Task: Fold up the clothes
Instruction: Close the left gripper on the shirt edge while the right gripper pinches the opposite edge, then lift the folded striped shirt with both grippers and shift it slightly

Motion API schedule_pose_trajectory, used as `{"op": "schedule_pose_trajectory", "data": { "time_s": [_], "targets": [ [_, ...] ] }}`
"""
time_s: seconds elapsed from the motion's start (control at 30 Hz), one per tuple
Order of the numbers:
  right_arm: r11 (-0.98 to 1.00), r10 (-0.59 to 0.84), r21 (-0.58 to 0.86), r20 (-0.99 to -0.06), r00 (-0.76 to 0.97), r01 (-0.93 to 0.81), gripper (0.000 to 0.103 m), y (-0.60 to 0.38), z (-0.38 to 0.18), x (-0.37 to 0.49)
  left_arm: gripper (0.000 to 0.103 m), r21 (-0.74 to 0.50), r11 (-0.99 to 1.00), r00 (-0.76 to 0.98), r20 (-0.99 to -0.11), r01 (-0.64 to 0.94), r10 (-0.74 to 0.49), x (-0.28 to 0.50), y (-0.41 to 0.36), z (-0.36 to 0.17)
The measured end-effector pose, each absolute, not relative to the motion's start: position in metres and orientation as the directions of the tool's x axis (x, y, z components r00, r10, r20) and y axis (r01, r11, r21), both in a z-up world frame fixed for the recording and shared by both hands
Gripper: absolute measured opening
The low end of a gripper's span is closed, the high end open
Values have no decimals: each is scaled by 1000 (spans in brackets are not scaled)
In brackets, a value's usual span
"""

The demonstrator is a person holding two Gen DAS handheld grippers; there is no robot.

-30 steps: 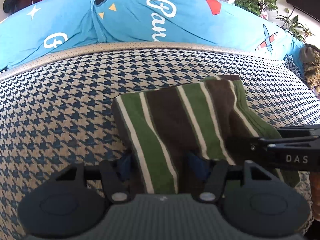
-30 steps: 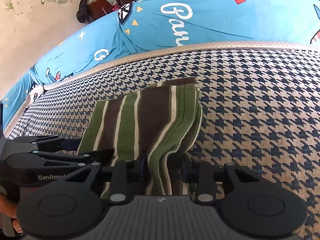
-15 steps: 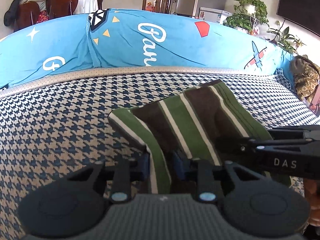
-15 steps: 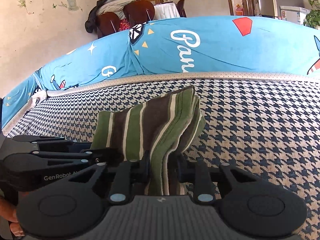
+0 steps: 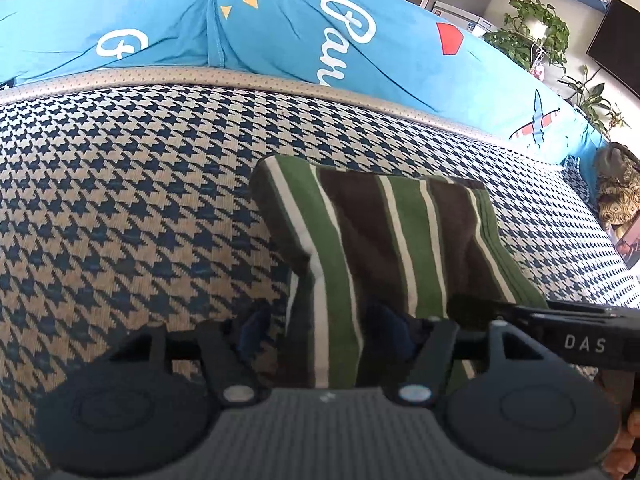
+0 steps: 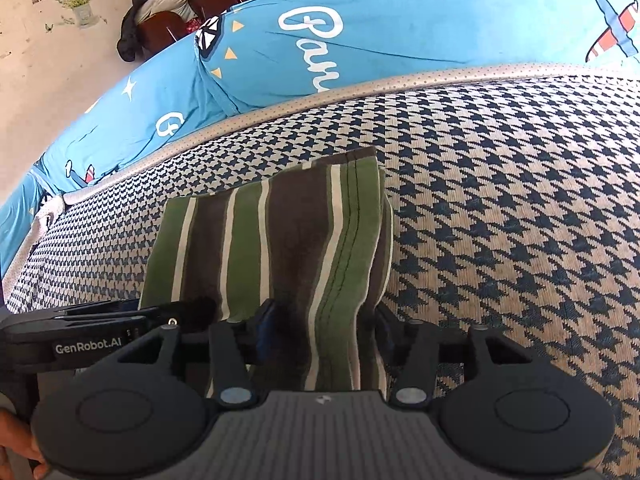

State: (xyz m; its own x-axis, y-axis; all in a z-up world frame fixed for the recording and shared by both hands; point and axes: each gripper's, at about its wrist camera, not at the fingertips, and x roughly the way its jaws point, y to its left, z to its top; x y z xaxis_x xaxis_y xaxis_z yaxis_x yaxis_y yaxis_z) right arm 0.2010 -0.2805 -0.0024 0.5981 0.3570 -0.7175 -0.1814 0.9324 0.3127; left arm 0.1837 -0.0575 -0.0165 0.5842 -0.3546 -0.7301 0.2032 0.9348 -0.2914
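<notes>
Left wrist view: folded striped garment (image 5: 384, 240), stripes running away from claw (image 5: 320, 332).

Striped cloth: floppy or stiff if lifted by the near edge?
Probably floppy: the cloth buckles at its near edge inside the left gripper. Folded layers may splay; loose stacked edges show on its right. Likely drags, not slides, on the woven cover.

A folded striped garment (image 6: 280, 240) in green, brown and cream lies on the houndstooth cushion (image 6: 500, 240). The right gripper (image 6: 320, 320) has its fingers spread on either side of the garment's near edge (the cloth passes between them, not pinched). The left gripper (image 6: 120, 324) reaches in from the left at the garment's near left corner. Behind runs a blue printed cover (image 6: 360, 32).
</notes>
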Motion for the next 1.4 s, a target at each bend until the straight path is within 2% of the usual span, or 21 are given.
{"op": "schedule_pose_trajectory", "data": {
  "time_s": [0.03, 0.1, 0.13, 0.2, 0.3, 0.37, 0.6, 0.97, 1.2, 1.33, 1.4],
  "targets": [
    [932, 358, 314, -718, 597, -181, 51, -280, -3, 201, 59, -290, 934, 584, -729, 210, -357, 183, -59, -16],
    [931, 360, 318, -718, 595, -179, 51, -279, -4, 202, 47, -286, 932, 584, -726, 224, -363, 183, -64, -16],
    [930, 362, 320, -717, 596, -180, 49, -279, -4, 202, 47, -279, 933, 589, -724, 228, -360, 181, -65, -15],
    [929, 365, 314, -706, 606, -194, 34, -278, -2, 201, 34, -254, 937, 606, -715, 239, -348, 177, -69, -12],
    [932, 360, 292, -691, 626, -213, 27, -277, 3, 197, 24, -185, 948, 648, -694, 261, -314, 168, -79, -4],
    [934, 357, 277, -681, 640, -225, 25, -275, 7, 194, 22, -133, 953, 680, -674, 271, -288, 161, -85, 2],
    [943, 332, 203, -617, 713, -263, 24, -270, 25, 184, 20, -73, 963, 741, -624, 258, -246, 151, -95, 22],
    [949, 315, 195, -565, 763, -247, 24, -277, 39, 182, 19, -45, 967, 791, -566, 252, -233, 146, -103, 40],
    [952, 305, 188, -578, 757, -240, 23, -276, 37, 185, 19, -71, 963, 772, -584, 260, -251, 148, -103, 35],
    [969, 248, 174, -632, 734, -178, 23, -282, 27, 191, 20, -135, 962, 745, -610, 239, -270, 154, -91, 30],
    [972, 233, 182, -656, 718, -149, 23, -286, 23, 194, 25, -167, 959, 736, -616, 229, -282, 158, -83, 28]
  ]
}}
